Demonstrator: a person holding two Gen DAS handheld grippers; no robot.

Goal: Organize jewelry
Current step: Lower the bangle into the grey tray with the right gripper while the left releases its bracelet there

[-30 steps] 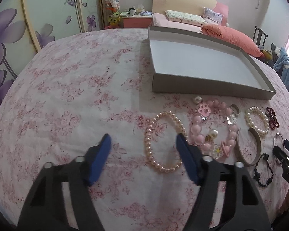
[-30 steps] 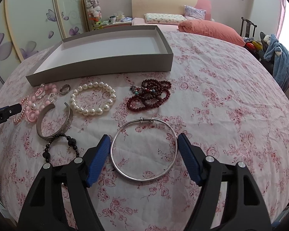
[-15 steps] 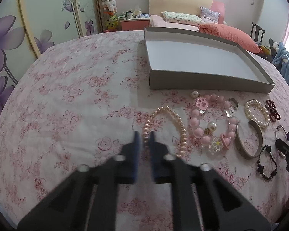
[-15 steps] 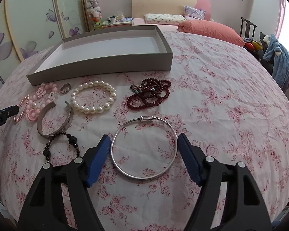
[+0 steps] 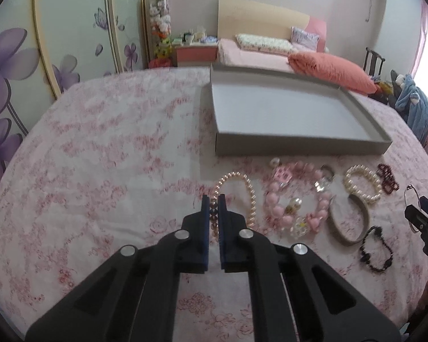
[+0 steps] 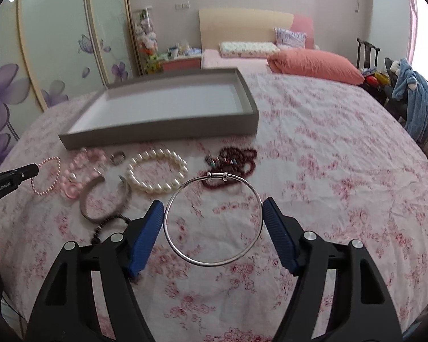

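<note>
A pink floral bedspread [image 5: 105,148] covered the bed. Ahead of both grippers lay one grey tray [image 6: 162,126]. The left gripper [image 5: 213,203] pinched the pink pearl bracelet [image 5: 249,196]; the right gripper [image 6: 212,222], spread, straddled one silver bangle [image 6: 212,262].

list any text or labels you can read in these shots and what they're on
"GenRoboAI": my best reading of small white print on the side of the left hand-held gripper, seen in the right wrist view; the last letters are uncertain.
Nothing else is readable: the items on the nightstand are too small and blurred, and the gray tray shows no print.
</note>
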